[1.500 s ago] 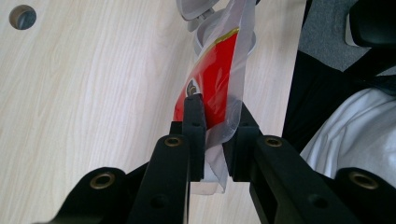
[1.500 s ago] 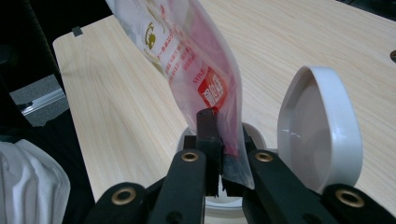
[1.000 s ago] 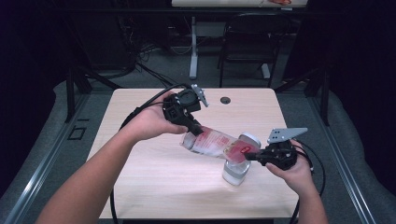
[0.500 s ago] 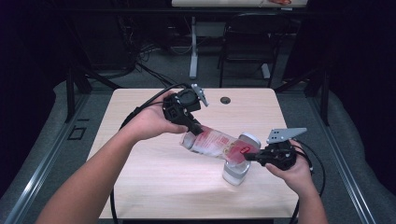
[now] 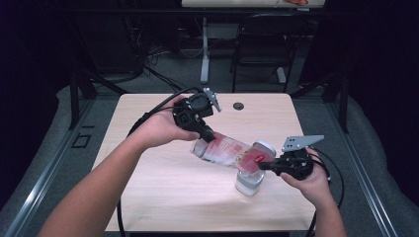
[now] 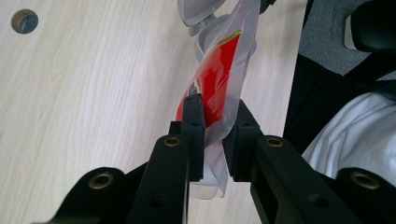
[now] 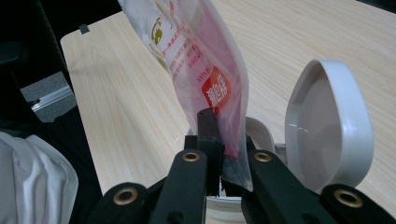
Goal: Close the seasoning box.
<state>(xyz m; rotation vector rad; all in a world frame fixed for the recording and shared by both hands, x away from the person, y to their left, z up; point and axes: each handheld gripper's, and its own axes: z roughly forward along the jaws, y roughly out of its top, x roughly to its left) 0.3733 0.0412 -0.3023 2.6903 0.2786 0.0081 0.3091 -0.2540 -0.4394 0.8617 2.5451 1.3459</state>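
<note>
Left tool clamped on the far-left end of a red-and-clear pouch; right tool clamped on its near-right end. Pouch stretched between both, slanting down (lower end at the right) over an open white container with flipped-up lid, near right on the worktop.

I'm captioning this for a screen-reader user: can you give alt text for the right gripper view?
The right gripper pinches the lower end of a red and clear plastic pouch between its black jaws, just above a white container whose hinged lid stands open. Behind lies a light wood table.
</note>
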